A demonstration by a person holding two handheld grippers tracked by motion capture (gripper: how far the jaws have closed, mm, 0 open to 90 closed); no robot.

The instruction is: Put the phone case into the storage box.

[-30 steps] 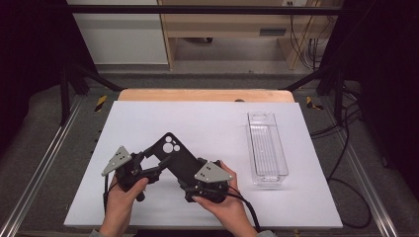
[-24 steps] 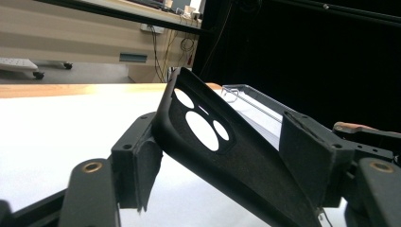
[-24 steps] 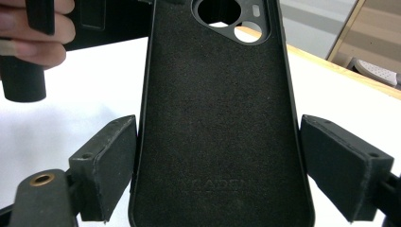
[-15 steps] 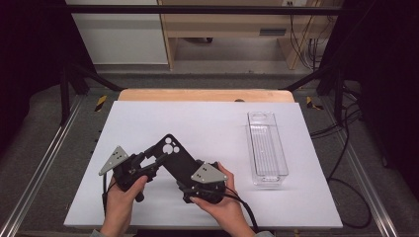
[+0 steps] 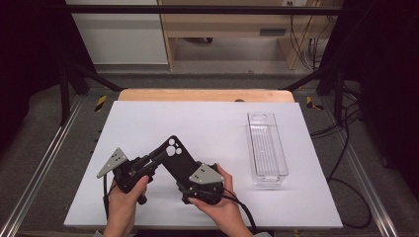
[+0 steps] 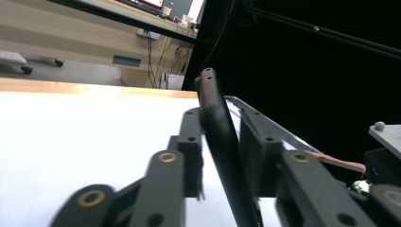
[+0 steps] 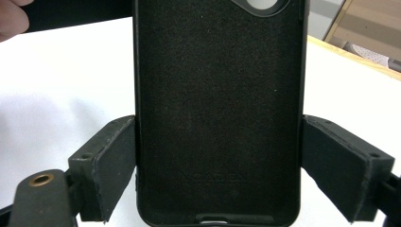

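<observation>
- I have a black phone case [image 5: 174, 157] held up between my two grippers in the lower middle of the high view, above the white desk [image 5: 207, 123]; it is a flat, round-cornered shell with a cluster of round camera cut-outs at its upper end.
- My left gripper [image 5: 149, 161] sits at the lower left of that view, its grey three-cornered plate pointing left. In the left gripper view its fingers [image 6: 189, 156] stand on either side of the case's thin edge [image 6: 218, 142]; the left pad touches it, and I cannot tell whether the right one presses on it, so I cannot say that this grip is closed.
- My right gripper [image 5: 185, 180] is just below the case's lower end in the high view. In the right gripper view the case [image 7: 217, 109] fills the centre, showing a matte, finely fuzzy inner lining with a faint embossed word near the bottom and a slot at the lower edge. The left finger [image 7: 108, 165] lies against the case's side; the right one stands just clear of it, so I cannot tell whether this grip clamps it.
- A clear, long, rectangular plastic tray [image 5: 267, 148] with a ribbed floor lies at the right of the desk, well apart from the case.
- A pale wooden strip [image 5: 205, 95] edges the desk's far side.
</observation>
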